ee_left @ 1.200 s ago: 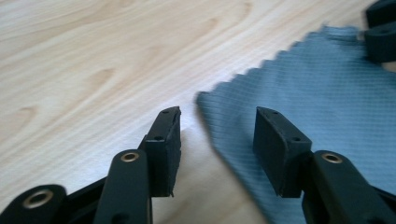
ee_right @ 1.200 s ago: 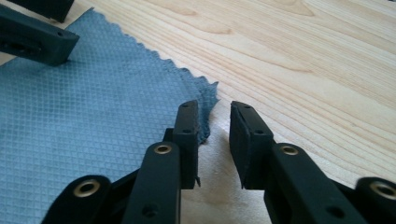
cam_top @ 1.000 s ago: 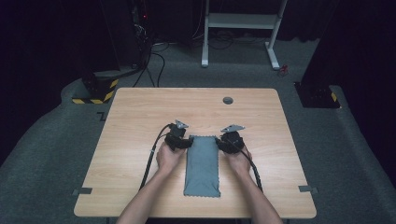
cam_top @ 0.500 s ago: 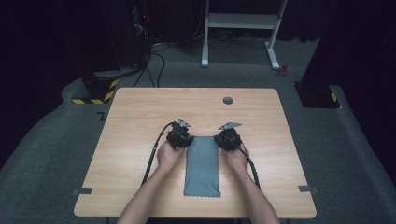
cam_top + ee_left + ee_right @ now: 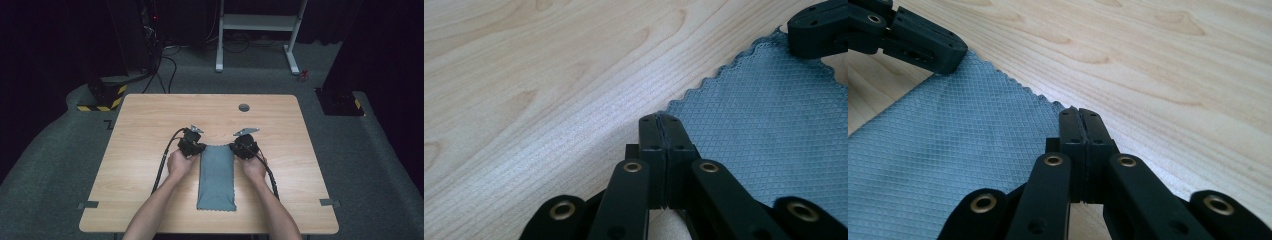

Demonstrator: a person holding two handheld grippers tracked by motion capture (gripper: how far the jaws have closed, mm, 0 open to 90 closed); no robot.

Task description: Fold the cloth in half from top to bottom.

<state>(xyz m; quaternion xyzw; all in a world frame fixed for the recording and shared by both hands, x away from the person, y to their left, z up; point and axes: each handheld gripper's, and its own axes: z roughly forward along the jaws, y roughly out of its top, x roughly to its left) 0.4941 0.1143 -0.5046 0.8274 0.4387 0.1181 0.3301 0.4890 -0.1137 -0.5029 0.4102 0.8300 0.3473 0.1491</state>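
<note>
A grey-blue cloth (image 5: 216, 175) lies folded in a long strip on the wooden table (image 5: 150, 120), its scalloped edge (image 5: 704, 85) toward the far side. My left gripper (image 5: 192, 145) sits at its far left corner and my right gripper (image 5: 244, 146) at its far right corner. In the left gripper view the jaws (image 5: 659, 122) have just closed and stand shut on that corner of the cloth (image 5: 764, 115). The right gripper's jaws (image 5: 1079, 115) have likewise just closed on the other corner of the cloth (image 5: 958, 130). Each view shows the other gripper farther off (image 5: 819, 27) (image 5: 913, 37).
A round cable hole (image 5: 244, 107) sits near the table's far edge. Bare wood stretches to both sides of the cloth. Beyond the table stand a white frame (image 5: 260, 30) and a black-and-yellow striped base (image 5: 102, 97) on the floor.
Both hands keep their places at the cloth's far corners. The cloth lies as before.
</note>
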